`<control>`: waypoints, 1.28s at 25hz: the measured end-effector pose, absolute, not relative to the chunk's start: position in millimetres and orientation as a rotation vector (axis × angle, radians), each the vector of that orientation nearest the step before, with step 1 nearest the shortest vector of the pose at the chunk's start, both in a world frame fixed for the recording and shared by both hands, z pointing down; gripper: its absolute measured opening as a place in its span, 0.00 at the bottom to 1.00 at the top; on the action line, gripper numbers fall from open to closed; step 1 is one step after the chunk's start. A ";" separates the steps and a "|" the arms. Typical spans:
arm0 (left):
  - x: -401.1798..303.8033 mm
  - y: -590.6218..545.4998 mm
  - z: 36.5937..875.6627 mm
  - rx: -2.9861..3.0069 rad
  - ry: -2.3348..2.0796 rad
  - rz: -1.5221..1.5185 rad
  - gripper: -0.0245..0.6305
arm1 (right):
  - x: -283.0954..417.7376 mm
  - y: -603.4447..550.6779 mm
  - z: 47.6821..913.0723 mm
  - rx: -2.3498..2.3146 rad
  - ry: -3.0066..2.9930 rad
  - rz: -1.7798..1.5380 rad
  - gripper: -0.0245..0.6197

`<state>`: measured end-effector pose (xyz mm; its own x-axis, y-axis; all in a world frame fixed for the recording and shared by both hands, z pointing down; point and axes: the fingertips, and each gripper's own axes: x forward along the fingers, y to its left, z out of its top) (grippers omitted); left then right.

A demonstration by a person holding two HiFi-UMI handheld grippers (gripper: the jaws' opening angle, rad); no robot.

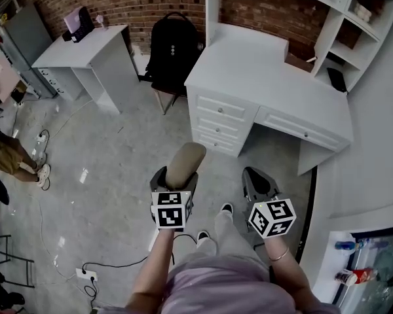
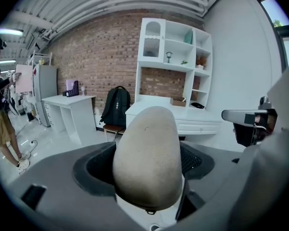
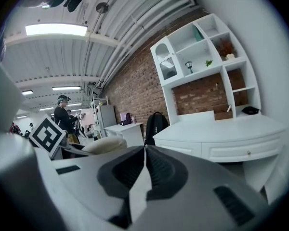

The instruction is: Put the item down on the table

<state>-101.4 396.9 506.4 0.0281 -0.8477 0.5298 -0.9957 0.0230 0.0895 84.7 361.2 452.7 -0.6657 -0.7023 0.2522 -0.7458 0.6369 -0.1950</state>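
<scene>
The left gripper [image 1: 177, 176] is clamped wide on the beige oblong item [image 1: 185, 161]; its long axis points ahead toward the white desk [image 1: 262, 77], front edge well apart; the right gripper [image 1: 257, 183] is closed and empty.

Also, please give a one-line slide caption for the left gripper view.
Left gripper clamped on a beige rounded item, white desk and brick wall ahead.

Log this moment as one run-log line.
left gripper: shut on beige oval item | right gripper: shut, empty | white desk: ahead, item not set down
</scene>
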 end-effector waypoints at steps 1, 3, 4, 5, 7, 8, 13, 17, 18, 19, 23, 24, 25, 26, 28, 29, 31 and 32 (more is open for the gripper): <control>-101.7 391.3 506.9 1.874 -1.867 0.448 0.63 | 84.5 355.0 453.0 1.205 -2.701 0.426 0.05; -103.4 377.1 508.5 1.873 -1.872 0.450 0.63 | 83.0 339.8 452.7 1.203 -2.710 0.418 0.05; -104.6 368.9 509.6 1.871 -1.878 0.453 0.63 | 82.3 330.9 452.8 1.201 -2.716 0.413 0.05; -105.6 360.3 510.9 1.868 -1.885 0.455 0.63 | 81.9 321.5 453.5 1.199 -2.722 0.410 0.05; -106.8 341.8 512.7 1.862 -1.892 0.455 0.63 | 81.5 300.9 455.3 1.197 -2.727 0.412 0.06; -107.5 331.8 512.6 1.859 -1.894 0.455 0.63 | 80.6 289.6 455.4 1.196 -2.730 0.414 0.06; -114.1 274.3 505.4 1.855 -1.908 0.459 0.63 | 71.5 227.8 449.2 1.187 -2.752 0.407 0.06; -118.0 234.1 503.3 1.846 -1.928 0.466 0.63 | 70.9 187.7 447.7 1.173 -2.759 0.403 0.06; -118.6 224.4 502.7 1.843 -1.934 0.467 0.63 | 72.7 178.4 446.8 1.175 -2.759 0.400 0.06; -118.6 214.7 502.0 1.840 -1.937 0.464 0.63 | 74.9 169.0 445.9 1.179 -2.759 0.397 0.06; -113.9 181.6 499.7 1.840 -1.937 0.455 0.63 | 86.0 137.4 443.6 1.195 -2.758 0.391 0.06; -111.8 174.7 498.9 1.843 -1.937 0.459 0.63 | 89.2 131.0 443.0 1.200 -2.757 0.391 0.06; -110.1 167.8 497.6 1.846 -1.938 0.463 0.63 | 91.7 124.6 442.4 1.205 -2.758 0.392 0.06; -108.9 160.9 496.0 1.850 -1.939 0.466 0.63 | 93.4 118.5 441.6 1.208 -2.759 0.393 0.06; -108.3 149.5 493.0 1.854 -1.940 0.474 0.63 | 94.1 109.7 440.5 1.209 -2.761 0.395 0.06; -108.4 144.9 492.1 1.856 -1.939 0.480 0.63 | 94.1 106.5 440.2 1.210 -2.762 0.398 0.06; -108.9 134.8 491.3 1.860 -1.935 0.490 0.63 | 94.4 99.0 441.0 1.219 -2.762 0.408 0.06; -109.6 128.7 491.5 1.862 -1.934 0.492 0.63 | 94.0 94.5 442.2 1.222 -2.760 0.412 0.06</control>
